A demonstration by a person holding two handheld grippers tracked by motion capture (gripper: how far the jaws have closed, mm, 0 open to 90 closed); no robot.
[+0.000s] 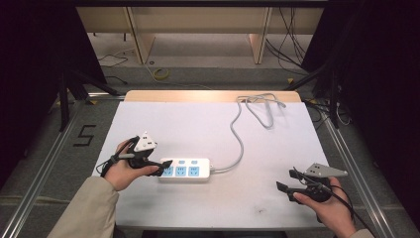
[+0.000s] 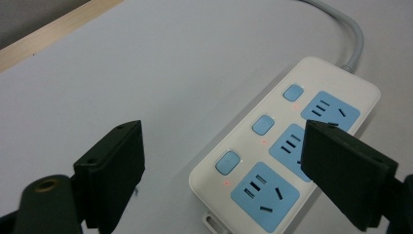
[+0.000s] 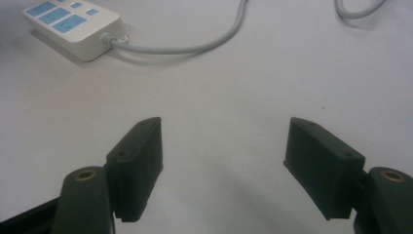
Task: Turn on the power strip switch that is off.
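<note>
The left gripper [image 1: 157, 166] is sitting at the lower left of the high view, with its jaws wide apart and nothing between them. Its tip is right at the left end of the power strip [image 1: 184, 169], maybe touching it, but that is hard to tell from above. The power strip is lying flat on the white table [image 1: 208, 129], a bit left of the middle, with its long side running left to right across the picture. Its grey cord [image 1: 239, 139] is coming out of the right end and curling up toward the top of the frame.

The right gripper [image 1: 286, 184] is waiting at the lower right, jaws also spread and empty, well apart from the strip. So the left hand [image 1: 124, 171] is much nearer, and the strip lies just to the right of it.

The left gripper view is showing things the high view is missing: three blue buttons [image 2: 263, 125], three blue sockets [image 2: 264, 194] and tiny red lights. The right gripper view is showing the cord end of the strip at the upper left.
</note>
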